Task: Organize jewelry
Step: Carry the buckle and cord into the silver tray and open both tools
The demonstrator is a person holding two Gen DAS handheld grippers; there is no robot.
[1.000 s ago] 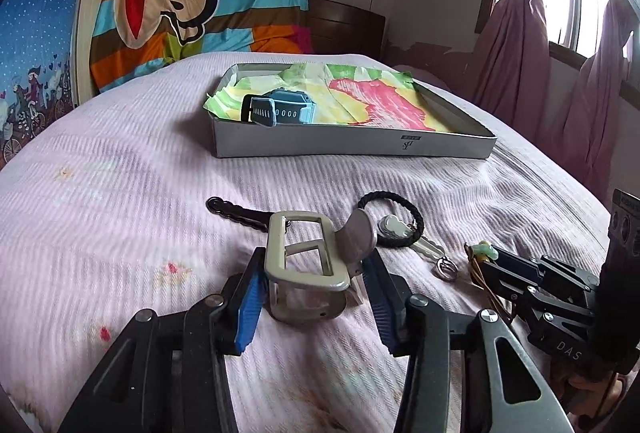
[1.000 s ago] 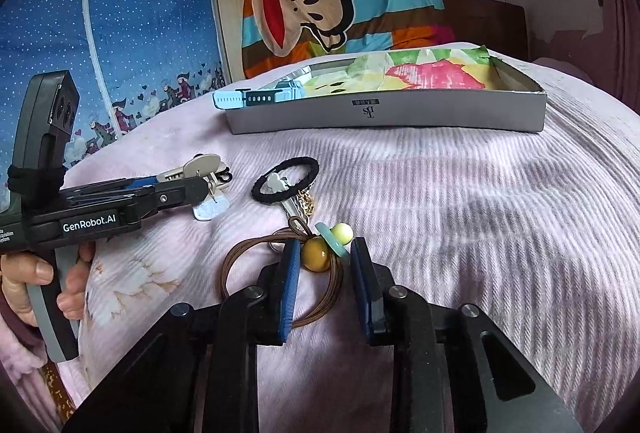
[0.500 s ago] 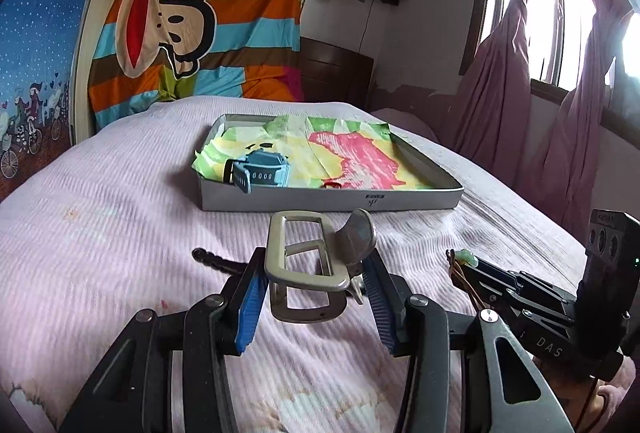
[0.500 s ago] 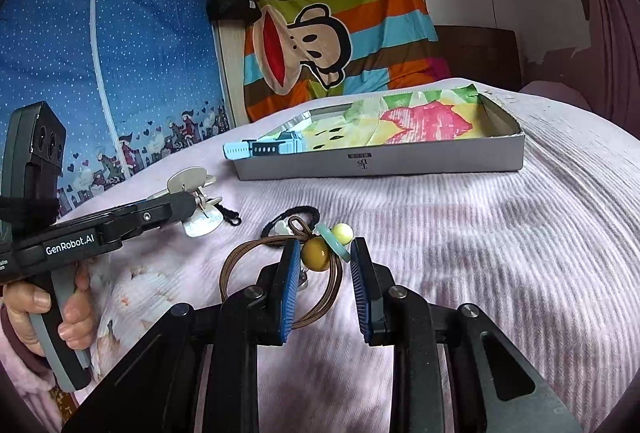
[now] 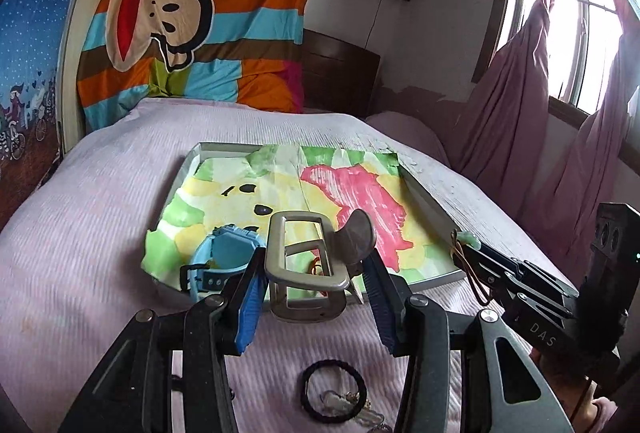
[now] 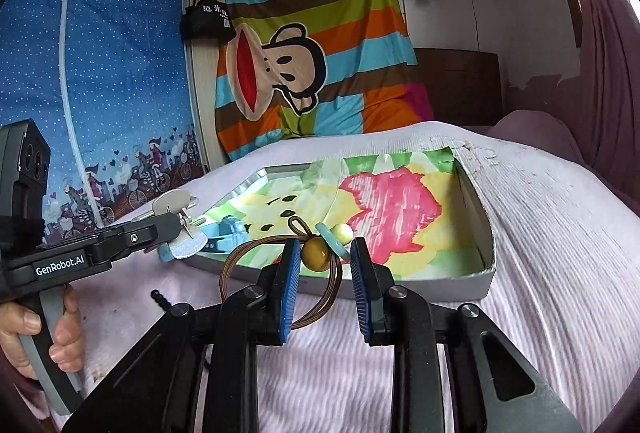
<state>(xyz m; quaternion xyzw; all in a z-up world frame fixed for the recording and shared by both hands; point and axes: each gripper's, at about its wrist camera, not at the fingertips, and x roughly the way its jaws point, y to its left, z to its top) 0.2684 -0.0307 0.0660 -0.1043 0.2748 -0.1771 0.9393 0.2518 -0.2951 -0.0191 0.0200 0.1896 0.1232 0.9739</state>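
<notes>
My left gripper is shut on a silver hair clip and holds it in the air above the near edge of the grey tray. My right gripper is shut on a brown cord bracelet with yellow and teal beads, held above the tray's near wall. A blue watch lies in the tray's near left corner on the colourful paper lining. In the right wrist view the left gripper with the clip is at the left.
A black hair tie with keys lies on the pink bedspread below my left gripper. A thin black strap end lies on the bed. Curtains and a window stand at the right, a striped monkey blanket behind.
Both grippers have risen from the bed and moved forward over the tray's near edge, each carrying its item. The hair tie and keys stay on the bed.
</notes>
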